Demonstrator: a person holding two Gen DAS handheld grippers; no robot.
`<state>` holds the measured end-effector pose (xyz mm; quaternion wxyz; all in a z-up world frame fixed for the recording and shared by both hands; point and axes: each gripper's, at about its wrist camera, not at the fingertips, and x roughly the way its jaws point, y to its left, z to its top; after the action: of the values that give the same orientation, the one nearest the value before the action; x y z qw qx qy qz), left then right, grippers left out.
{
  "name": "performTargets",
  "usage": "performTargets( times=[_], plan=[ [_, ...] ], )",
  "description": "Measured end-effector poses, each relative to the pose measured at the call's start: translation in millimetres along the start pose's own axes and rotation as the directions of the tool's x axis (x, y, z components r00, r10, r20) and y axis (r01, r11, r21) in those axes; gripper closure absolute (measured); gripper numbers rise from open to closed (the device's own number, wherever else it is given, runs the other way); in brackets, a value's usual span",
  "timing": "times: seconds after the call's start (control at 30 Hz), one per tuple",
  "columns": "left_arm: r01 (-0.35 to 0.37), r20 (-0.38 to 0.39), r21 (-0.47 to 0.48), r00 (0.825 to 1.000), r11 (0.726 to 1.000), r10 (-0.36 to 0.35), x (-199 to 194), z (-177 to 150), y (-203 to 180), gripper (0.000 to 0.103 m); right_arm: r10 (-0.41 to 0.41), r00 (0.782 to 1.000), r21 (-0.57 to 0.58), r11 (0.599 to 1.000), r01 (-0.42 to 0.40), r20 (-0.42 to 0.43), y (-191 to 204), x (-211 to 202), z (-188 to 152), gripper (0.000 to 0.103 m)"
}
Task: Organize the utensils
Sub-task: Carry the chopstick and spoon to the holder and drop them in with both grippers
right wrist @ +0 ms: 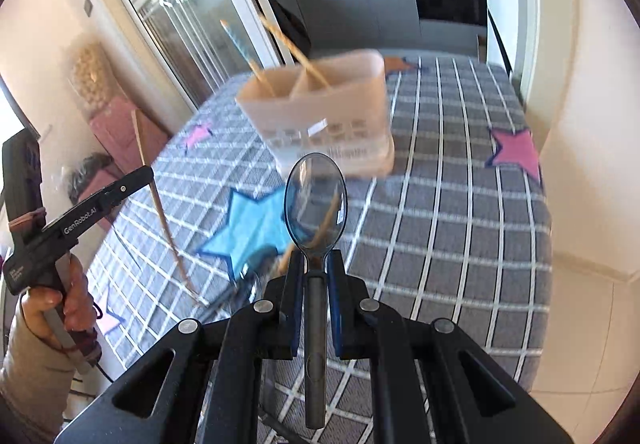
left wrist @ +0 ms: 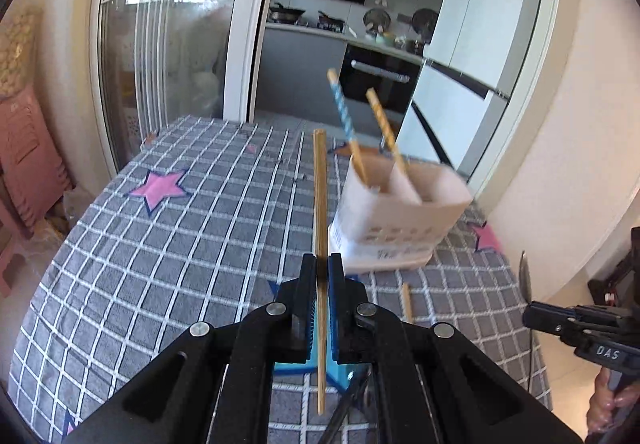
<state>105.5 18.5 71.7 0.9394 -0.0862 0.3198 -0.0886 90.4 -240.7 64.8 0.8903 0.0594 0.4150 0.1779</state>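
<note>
Black left tool (left wrist: 322, 264) with blue pads, silver screws; "GenRobot.AI" lettering; beige sleeve (right wrist: 34, 372) on the arm

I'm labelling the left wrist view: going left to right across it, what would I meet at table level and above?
Pink star → plain chopstick in the left gripper → blue-patterned chopstick → yellow-patterned chopstick → white utensil holder → right gripper.

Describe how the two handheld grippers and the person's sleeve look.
Both grippers are black plastic linkages with silver rivets and blue finger pads. The left gripper carries white "GenRobot.AI" lettering along its side, a grey pistol-style handle and a dark cable at its base. The right gripper shows white "DAS" lettering. The sleeve is beige.
</note>
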Motion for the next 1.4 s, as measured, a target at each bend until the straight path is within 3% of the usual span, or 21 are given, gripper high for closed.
performTargets(
  times=[0.5,0.77,1.07,1.4],
  plan=[
    [0.084,0.187,0.041,0.978,0.996,-0.090,-35.8,118.4,-46.4,0.067,0.040,0.991,-0.045,0.998,-0.034,0.127,11.9,-15.3,94.0,0.090],
    [0.083,0.214,0.059,0.972,0.995,-0.094,-1.1,164.1,-63.6,0.067,0.036,0.980,-0.051,0.998,-0.027,0.195,9.9,8.9,153.9,0.090],
    [0.062,0.193,0.050,0.979,0.997,-0.070,66.3,163.1,-69.4,0.067,0.017,0.950,-0.122,0.992,0.022,0.311,11.9,56.5,187.3,0.090],
    [0.025,0.193,0.015,0.981,1.000,-0.028,100.7,123.1,-55.4,0.067,-0.047,0.911,-0.224,0.963,0.151,0.409,14.2,100.6,163.4,0.091]
  ],
)
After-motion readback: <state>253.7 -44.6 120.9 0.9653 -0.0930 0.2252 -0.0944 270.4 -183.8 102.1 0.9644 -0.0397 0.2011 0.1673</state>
